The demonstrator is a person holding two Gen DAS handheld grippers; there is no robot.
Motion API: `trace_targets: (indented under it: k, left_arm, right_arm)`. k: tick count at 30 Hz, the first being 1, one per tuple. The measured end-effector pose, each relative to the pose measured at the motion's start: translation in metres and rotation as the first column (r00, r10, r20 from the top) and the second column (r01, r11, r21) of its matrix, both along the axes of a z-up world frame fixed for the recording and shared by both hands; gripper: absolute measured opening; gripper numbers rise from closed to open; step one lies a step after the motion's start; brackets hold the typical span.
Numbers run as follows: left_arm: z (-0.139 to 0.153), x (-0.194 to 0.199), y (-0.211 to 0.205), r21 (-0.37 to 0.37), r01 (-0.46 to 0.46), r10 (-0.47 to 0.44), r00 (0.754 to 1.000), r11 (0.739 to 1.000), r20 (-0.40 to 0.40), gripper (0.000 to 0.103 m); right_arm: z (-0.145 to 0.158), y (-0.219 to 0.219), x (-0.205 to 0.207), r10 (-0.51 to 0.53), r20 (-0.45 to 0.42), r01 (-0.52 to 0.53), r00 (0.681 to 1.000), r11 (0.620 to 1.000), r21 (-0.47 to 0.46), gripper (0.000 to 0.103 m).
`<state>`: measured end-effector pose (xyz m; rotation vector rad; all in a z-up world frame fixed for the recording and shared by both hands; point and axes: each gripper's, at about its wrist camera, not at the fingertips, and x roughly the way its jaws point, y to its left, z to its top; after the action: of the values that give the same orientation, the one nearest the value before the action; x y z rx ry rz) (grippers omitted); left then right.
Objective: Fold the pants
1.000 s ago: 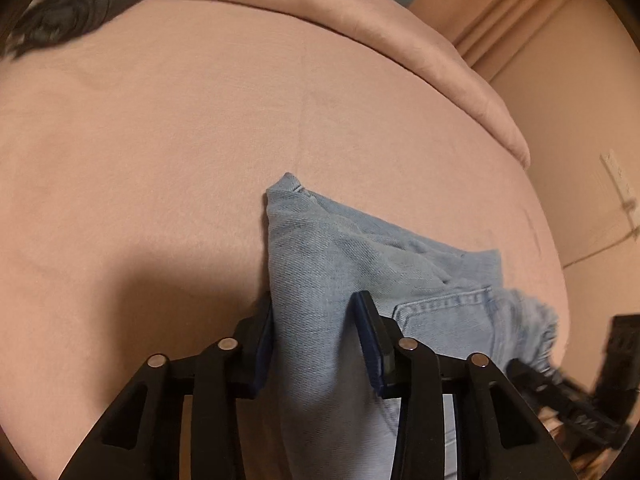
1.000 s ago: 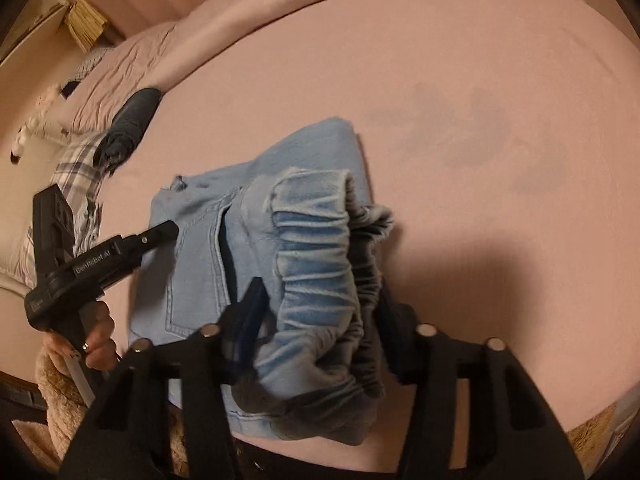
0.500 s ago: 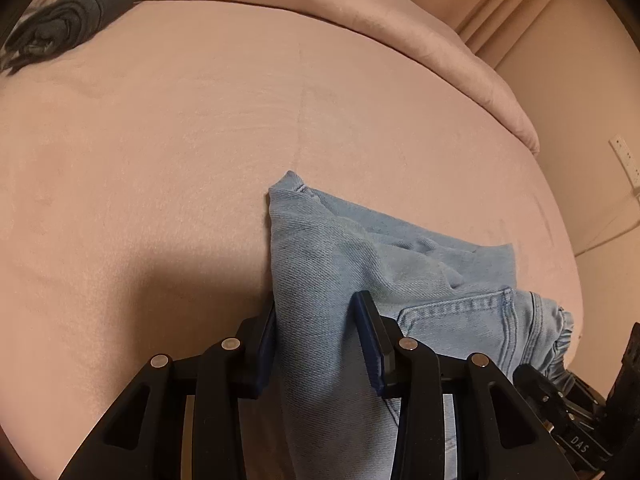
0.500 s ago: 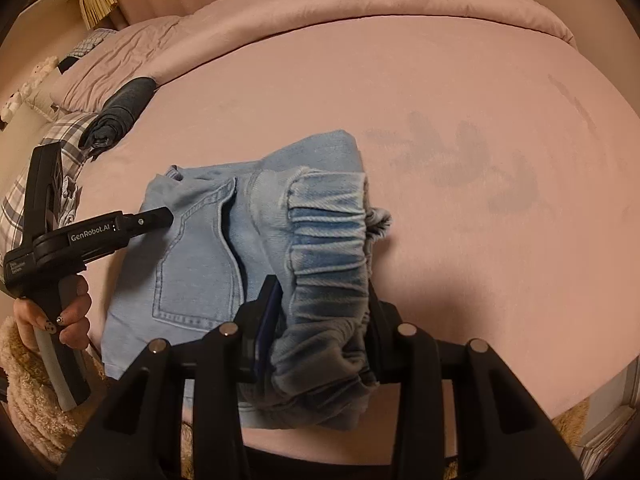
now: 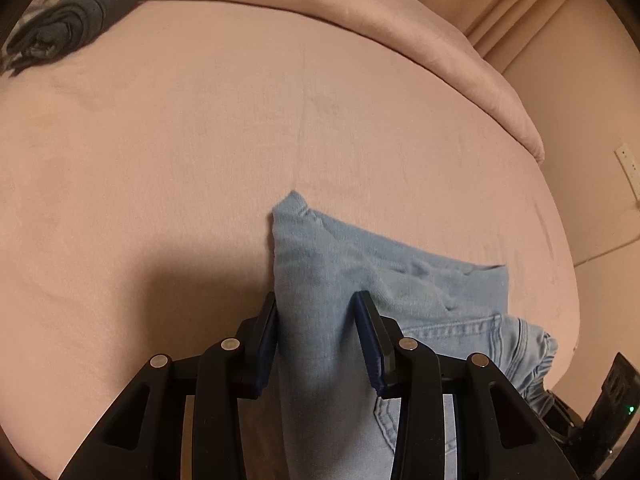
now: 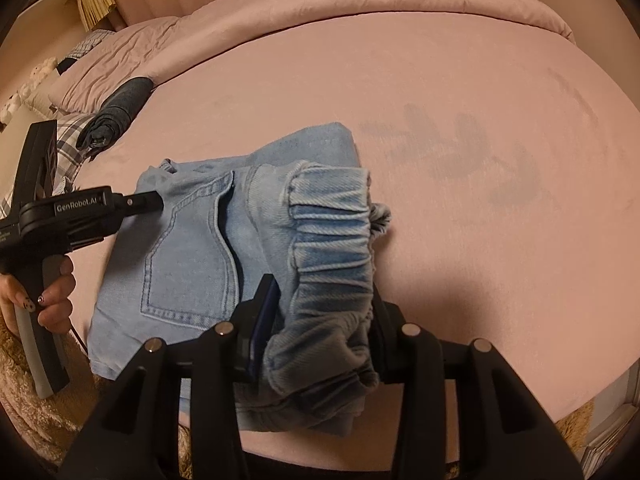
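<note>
Light blue denim pants [image 6: 188, 264] lie folded on the pink bed [image 6: 460, 92], back pocket facing up. My right gripper [image 6: 324, 300] is shut on the bunched elastic waistband [image 6: 332, 216] at the right side of the stack, near the bed's front edge. My left gripper [image 5: 316, 316] is shut on a folded denim edge of the pants [image 5: 320, 264], whose corner pokes up ahead of the fingers. In the right wrist view the left gripper [image 6: 154, 200] meets the pants' far left corner, with a person's hand [image 6: 52, 296] on its handle.
A rolled dark garment [image 6: 116, 116] lies at the bed's far left by a plaid pillow [image 6: 66, 136]. A folded pink duvet [image 5: 400, 36] runs along the back. A fluffy rug [image 6: 36, 396] sits below the front edge. A wall socket [image 5: 628, 168] is on the right.
The left gripper has drifted slightly with the denim still in it. In the right wrist view the waistband fold has settled lower and flatter on the stack; both grips are unchanged.
</note>
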<state>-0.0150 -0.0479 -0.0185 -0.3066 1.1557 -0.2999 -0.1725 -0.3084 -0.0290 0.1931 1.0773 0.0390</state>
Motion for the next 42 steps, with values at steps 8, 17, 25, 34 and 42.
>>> trace_targets:
  k: [8,17,25,34,42]
  left_arm:
    - [-0.016,0.020,-0.003,-0.001,-0.003,0.003,1.000,1.000,-0.020,0.042]
    - [-0.014,0.026,-0.006,0.001,-0.033,0.033,0.999,0.999,0.015,0.043]
    - [0.041,-0.022,0.014,-0.004,-0.004,0.005,0.983,1.000,0.182,0.066]
    - [-0.007,-0.071,0.011,-0.054,0.065,-0.066,0.998,0.996,-0.011,0.075]
    - [-0.018,-0.066,-0.015,-0.005,0.087,-0.087,0.996,0.996,-0.003,0.075]
  right_arm:
    - [0.000,0.000,-0.002,0.001,0.000,-0.001,1.000,1.000,-0.001,0.041]
    - [-0.002,-0.003,-0.002,0.004,-0.006,-0.004,1.000,1.000,0.000,0.043]
    - [0.007,-0.028,-0.001,-0.023,-0.019,0.024,1.000,0.994,0.104,0.067]
    - [0.016,-0.067,-0.009,-0.017,0.016,0.011,1.000,0.944,0.329,0.086]
    - [-0.032,-0.043,0.009,0.100,-0.084,-0.052,0.991,0.891,0.451,0.085]
